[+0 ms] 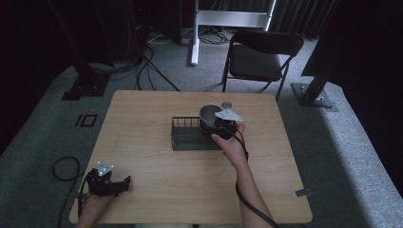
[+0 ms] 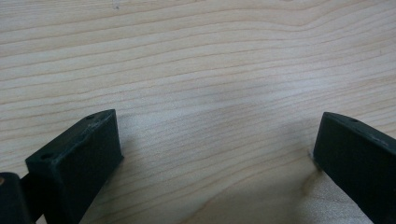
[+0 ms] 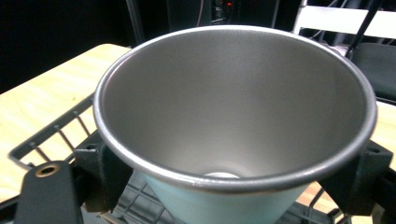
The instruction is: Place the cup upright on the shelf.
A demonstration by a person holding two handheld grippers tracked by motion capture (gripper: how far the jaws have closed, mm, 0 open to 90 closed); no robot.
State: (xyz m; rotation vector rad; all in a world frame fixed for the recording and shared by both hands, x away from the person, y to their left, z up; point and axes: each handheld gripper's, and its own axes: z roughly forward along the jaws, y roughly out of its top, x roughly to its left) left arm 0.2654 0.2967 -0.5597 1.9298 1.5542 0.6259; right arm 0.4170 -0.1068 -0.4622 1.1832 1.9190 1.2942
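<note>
Filling the middle of my right gripper view, the tapered brushed-steel cup with a pale blue outer wall sits between my right gripper's two black jaws, which press on its sides just under the rolled rim. The cup is upright, mouth open and empty as far as I can see into it.

In the high view the cup is at the centre of the frame, at the right end of the dark wire rack, with my right gripper just below it. I cannot tell whether its base rests on the rack floor or hangs just above.

I judge the step in hand to be setting the cup into or lifting it out of that rack. My next move calls for keeping the cup plumb and clearing the rack's wire wall before I travel sideways.

My left gripper idles at the lower left on the light wood-grain table, jaws spread wide with nothing between them.
</note>
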